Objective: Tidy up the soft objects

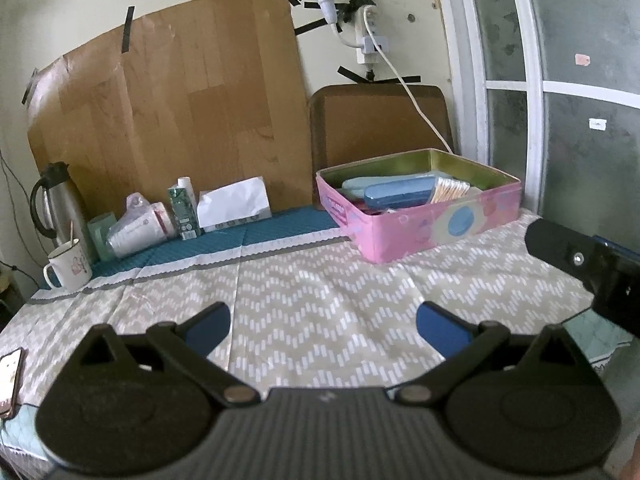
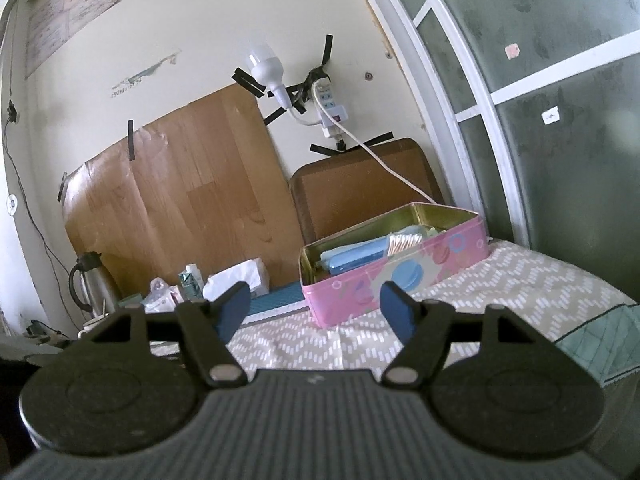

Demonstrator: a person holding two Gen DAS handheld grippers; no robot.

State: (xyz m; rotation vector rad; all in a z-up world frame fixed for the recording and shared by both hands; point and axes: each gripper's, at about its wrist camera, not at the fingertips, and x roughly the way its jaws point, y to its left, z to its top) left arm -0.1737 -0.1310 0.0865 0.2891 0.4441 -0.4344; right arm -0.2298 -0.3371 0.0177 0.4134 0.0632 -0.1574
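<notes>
Table, zigzag cloth (image 1: 304,292): bare in front of both tools
Pink tin (image 1: 424,224): lidless, far right corner, blue pouches (image 1: 396,194) already inside
Left gripper (image 1: 323,326): jaws spread, empty
Right gripper (image 2: 314,308): jaws spread, empty, aimed level at tin

Advice: approach over the rim, not the wall; pinch one pouch mid-body

Soft, dim daylight through the frosted glass door with white frame (image 1: 560,92) on the right; faint shadows. Fisheye bending curves the edges, corners darken, and both views look slightly soft.
</notes>
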